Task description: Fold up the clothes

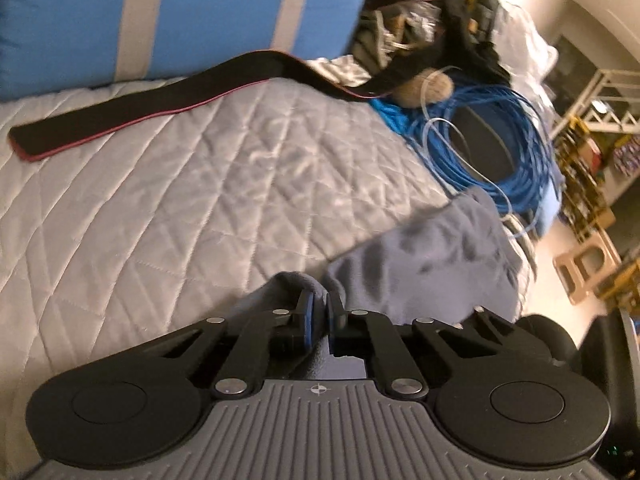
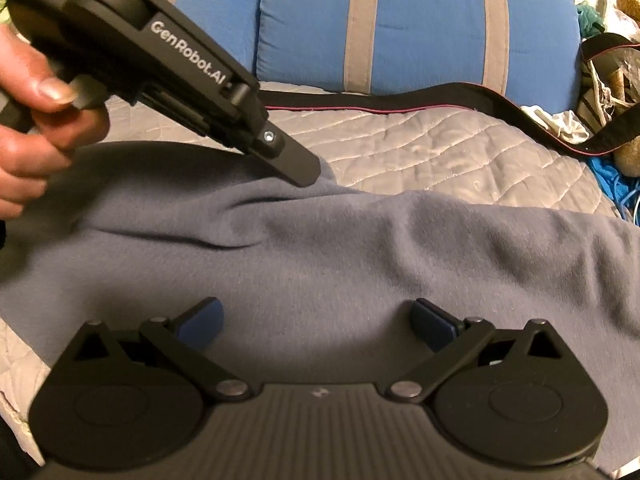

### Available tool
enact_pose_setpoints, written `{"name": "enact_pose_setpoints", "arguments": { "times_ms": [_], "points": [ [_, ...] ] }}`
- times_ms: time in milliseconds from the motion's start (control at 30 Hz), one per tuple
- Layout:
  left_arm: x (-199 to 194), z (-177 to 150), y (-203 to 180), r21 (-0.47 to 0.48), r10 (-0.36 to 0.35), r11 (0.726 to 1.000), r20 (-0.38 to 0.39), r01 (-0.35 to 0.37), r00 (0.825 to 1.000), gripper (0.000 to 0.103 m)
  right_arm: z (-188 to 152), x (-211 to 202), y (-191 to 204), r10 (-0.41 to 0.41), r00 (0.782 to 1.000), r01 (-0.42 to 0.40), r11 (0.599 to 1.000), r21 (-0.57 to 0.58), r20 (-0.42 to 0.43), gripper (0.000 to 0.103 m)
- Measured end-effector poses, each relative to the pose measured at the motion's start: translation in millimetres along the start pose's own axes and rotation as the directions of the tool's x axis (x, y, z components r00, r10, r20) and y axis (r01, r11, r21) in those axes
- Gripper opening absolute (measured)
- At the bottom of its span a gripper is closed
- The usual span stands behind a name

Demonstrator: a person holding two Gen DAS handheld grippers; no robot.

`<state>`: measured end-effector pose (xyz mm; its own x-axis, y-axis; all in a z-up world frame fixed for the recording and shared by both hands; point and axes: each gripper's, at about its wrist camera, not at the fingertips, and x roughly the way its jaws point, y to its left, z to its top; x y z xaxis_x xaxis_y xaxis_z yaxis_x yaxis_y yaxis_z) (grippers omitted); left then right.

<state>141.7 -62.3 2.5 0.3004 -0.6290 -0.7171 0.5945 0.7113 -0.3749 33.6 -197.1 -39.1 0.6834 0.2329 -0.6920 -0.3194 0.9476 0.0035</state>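
Left wrist view is showing the left gripper (image 1: 319,308) with its jaws drawn nearly together, pinching a fold of the grey fleece garment (image 1: 432,264) at its edge. No earlier picture is available, so only the present pinch is being recorded. Right wrist view is confirming this from the side: the left gripper's tip is pressing into the garment's far edge, with a hand (image 2: 36,120) working its trigger. The right gripper (image 2: 316,316) is hovering over the middle of the garment with its jaws standing wide apart, holding nothing.

The garment is lying spread across the quilted bedcover (image 1: 168,200), rumpled, with creases running out from the pinched edge. A black strap (image 1: 140,96) is lying farther back, near the blue cushion (image 1: 208,8), and a blue cable coil (image 1: 504,152) is sitting just beside the garment's end.

Judgement: the fabric is looking soft, limp and light, likely to sag and bunch. Taking hold at edges or corners is advisable.
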Motion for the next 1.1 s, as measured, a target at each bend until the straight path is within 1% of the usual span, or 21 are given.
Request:
{"name": "enact_pose_setpoints", "arguments": {
  "times_ms": [133,300,433,633,800,967,1100],
  "points": [
    [0,-3,-8,0.029,0.004,1.0,-0.014,-0.003,1.0,0.006,0,1,0,-0.004,1.0,0.004,1.0,0.001,0.001,0.103],
    [-3,-5,-10,0.034,0.0,0.999,-0.019,0.0,1.0,0.006,0,1,0,-0.006,1.0,0.006,1.0,0.0,0.006,0.103],
    [-1,-10,-12,0.057,0.011,0.998,-0.027,-0.009,1.0,0.006,1,3,0,-0.007,1.0,0.007,1.0,-0.004,0.01,0.103],
    [2,-18,-19,0.126,0.041,0.991,-0.016,-0.039,0.999,0.006,1,4,0,-0.005,1.0,0.005,1.0,-0.006,0.013,0.103],
    [6,-23,-24,0.171,0.054,0.984,-0.032,-0.048,0.998,0.006,2,4,1,-0.005,1.0,0.005,1.0,-0.007,0.011,0.103],
    [6,-21,-19,0.154,0.051,0.987,-0.032,-0.045,0.998,0.007,2,4,1,-0.005,1.0,0.005,1.0,-0.008,0.01,0.103],
    [7,-18,-12,0.12,0.044,0.992,-0.029,-0.041,0.999,0.007,2,4,1,-0.005,1.0,0.005,1.0,-0.007,0.007,0.103]
  ]
}}
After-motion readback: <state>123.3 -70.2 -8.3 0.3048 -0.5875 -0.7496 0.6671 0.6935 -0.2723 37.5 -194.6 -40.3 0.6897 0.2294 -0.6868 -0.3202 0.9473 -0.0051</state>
